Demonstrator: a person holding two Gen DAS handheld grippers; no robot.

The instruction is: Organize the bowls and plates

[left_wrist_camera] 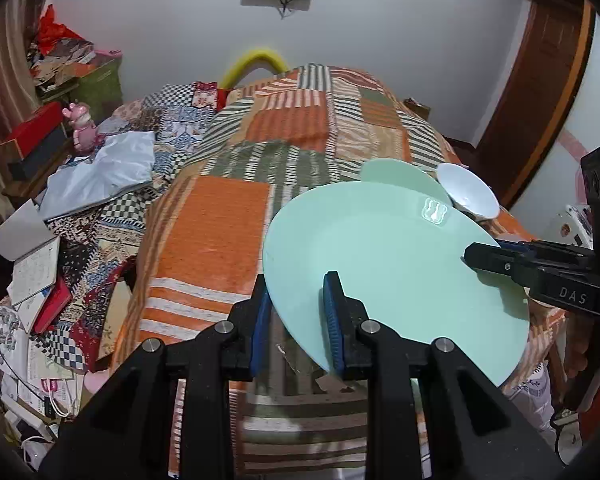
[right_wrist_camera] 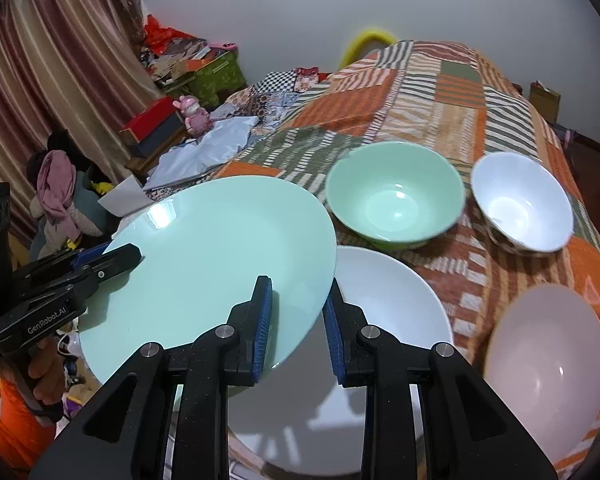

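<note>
Across the bed (right_wrist_camera: 440,92), covered by an orange, green and white patchwork quilt (left_wrist_camera: 220,220), the crockery is grouped at one end. Largest is a pale green plate (right_wrist_camera: 204,256), lifted and tilted, its rim clamped on opposite sides by the left tool (left_wrist_camera: 298,308) and the right tool (right_wrist_camera: 296,312). Beneath it a white plate (right_wrist_camera: 396,304) lies on the quilt. Behind stand a green bowl (right_wrist_camera: 396,196) and a white bowl (right_wrist_camera: 524,204); a pinkish bowl (right_wrist_camera: 548,364) sits nearer.
</note>
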